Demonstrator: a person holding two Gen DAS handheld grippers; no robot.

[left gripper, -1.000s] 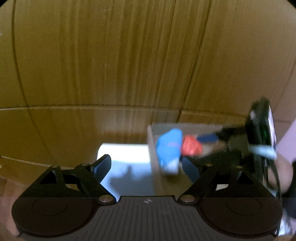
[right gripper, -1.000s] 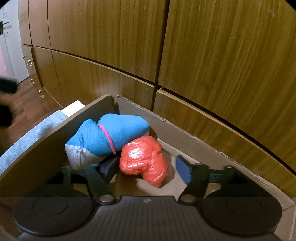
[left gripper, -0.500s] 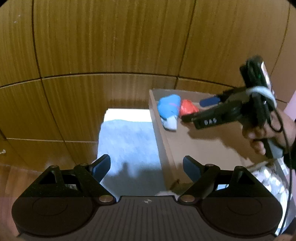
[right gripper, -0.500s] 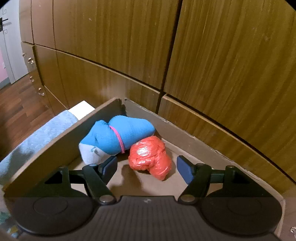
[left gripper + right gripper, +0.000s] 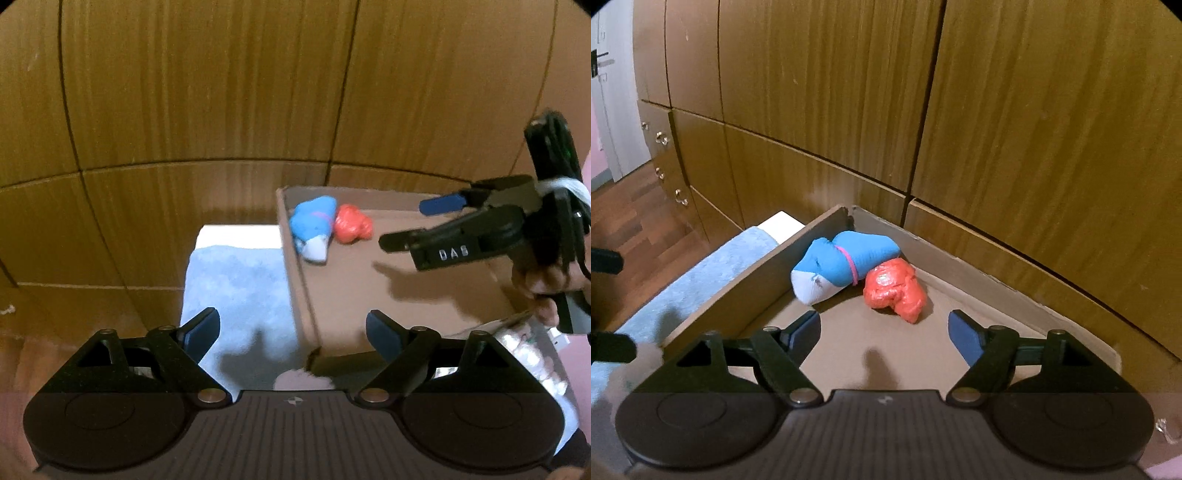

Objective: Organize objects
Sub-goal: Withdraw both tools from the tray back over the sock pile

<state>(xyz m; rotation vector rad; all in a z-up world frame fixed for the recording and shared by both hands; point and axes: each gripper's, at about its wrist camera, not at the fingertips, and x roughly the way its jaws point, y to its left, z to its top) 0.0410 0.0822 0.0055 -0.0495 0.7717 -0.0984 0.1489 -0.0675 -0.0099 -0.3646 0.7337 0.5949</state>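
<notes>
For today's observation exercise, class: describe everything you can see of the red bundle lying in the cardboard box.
The red bundle is a crumpled, glossy lump that looks like thin plastic, knotted or scrunched into a rough ball. It lies on the floor of the cardboard box, near the far corner. Its left side rests against the blue and white sock roll. Neither claw touches it, and its contents are hidden.

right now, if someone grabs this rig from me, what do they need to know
Left gripper: open, empty, over the blue towel beside the cardboard box.
Right gripper: jaws opening, nothing between them, above the box floor.
Done: blue sock bundle and red plastic bag lie touching in the box's far corner.
Left: white items just outside the box's near right edge look unsorted; too blurred to identify.
</notes>
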